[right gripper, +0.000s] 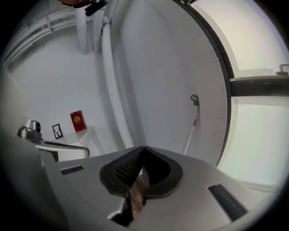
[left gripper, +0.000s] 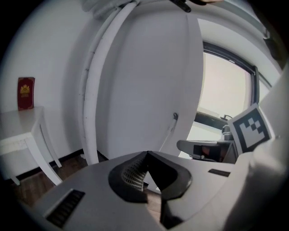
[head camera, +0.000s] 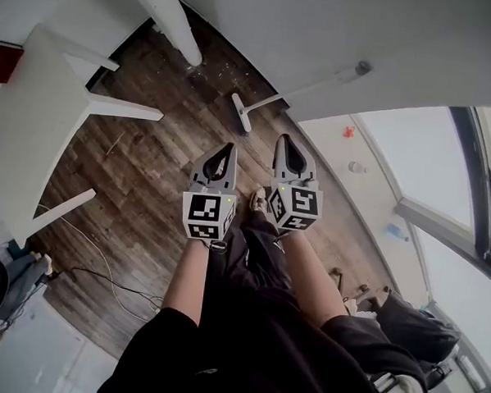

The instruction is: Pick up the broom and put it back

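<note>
Two grippers side by side: left gripper [head camera: 227, 147] and right gripper [head camera: 283, 138], each with jaws pressed together on nothing. One broom [head camera: 304, 89] leans on the wall ahead of their tips, apart from both. One white table [head camera: 36, 115] stands to their left. Only the right gripper view shows one picture frame [right gripper: 57, 131] beside one red book [right gripper: 78, 121].

A stretch of bare wooden floor [head camera: 161, 158] is left open between the left gripper [head camera: 228, 147], the right gripper [head camera: 283, 140] and the broom [head camera: 241, 112]. The broom is backed closely by the white wall [head camera: 320, 31], so no room is given behind it. On the left the way is narrowed by the legs of the white table [head camera: 36, 115]. A white pipe [head camera: 174, 19] is seen near the broom's left. Cables [head camera: 102, 278] are strewn across the floor at lower left.
</note>
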The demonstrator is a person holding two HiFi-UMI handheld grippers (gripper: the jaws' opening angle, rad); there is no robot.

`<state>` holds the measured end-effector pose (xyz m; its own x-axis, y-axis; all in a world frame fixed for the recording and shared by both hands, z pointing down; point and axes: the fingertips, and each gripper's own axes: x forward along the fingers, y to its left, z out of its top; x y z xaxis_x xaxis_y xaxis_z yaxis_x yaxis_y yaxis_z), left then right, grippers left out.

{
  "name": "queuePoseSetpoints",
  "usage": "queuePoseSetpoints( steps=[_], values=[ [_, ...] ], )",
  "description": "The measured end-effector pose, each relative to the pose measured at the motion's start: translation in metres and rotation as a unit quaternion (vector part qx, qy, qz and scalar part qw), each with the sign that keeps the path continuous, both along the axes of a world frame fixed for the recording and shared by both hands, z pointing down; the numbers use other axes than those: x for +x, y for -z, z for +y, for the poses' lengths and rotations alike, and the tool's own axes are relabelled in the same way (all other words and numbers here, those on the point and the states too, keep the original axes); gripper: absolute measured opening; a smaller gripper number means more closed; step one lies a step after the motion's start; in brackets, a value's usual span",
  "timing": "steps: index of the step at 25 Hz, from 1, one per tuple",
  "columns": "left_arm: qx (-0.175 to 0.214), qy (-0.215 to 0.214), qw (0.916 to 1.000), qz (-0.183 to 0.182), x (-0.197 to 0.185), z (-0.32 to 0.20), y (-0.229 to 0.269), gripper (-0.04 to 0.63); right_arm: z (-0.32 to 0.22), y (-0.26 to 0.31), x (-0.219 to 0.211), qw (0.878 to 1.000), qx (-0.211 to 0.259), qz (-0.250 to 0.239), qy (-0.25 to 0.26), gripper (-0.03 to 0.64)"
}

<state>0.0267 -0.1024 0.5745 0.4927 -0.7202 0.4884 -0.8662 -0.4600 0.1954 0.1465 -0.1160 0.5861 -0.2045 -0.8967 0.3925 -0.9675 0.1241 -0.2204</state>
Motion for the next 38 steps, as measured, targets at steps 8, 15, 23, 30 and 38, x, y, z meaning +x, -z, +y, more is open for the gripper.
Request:
queuePoseSetpoints(
  steps=[8, 15, 23, 30, 38],
  values=[
    [-0.042, -0.020, 0.9989, -0.010, -0.022, -0.028, -0.043, 0.002, -0.047, -0.082, 0.022, 0.993, -0.059, 0.053, -0.086, 0.025],
    [-0.079, -0.064, 0.9946, -0.025, -0.024, -0.047, -0.085, 0.002, -0.076, -0.126, 0.034, 0.986, -0.082, 0.024, -0.145, 0.172],
    [-0.076, -0.112, 0.9901, -0.036, -0.008, -0.079, -0.101, 0.002, -0.121, -0.190, 0.091, 0.964, -0.108, 0.018, -0.242, 0.173],
    [-0.087, -0.108, 0.9898, -0.031, -0.013, -0.084, -0.109, 0.002, -0.147, -0.213, 0.113, 0.957, -0.109, 0.020, -0.269, 0.172],
    [-0.096, -0.129, 0.9865, -0.030, -0.013, -0.069, -0.107, 0.002, -0.157, -0.215, 0.105, 0.963, -0.086, -0.018, -0.256, 0.095]
  ],
)
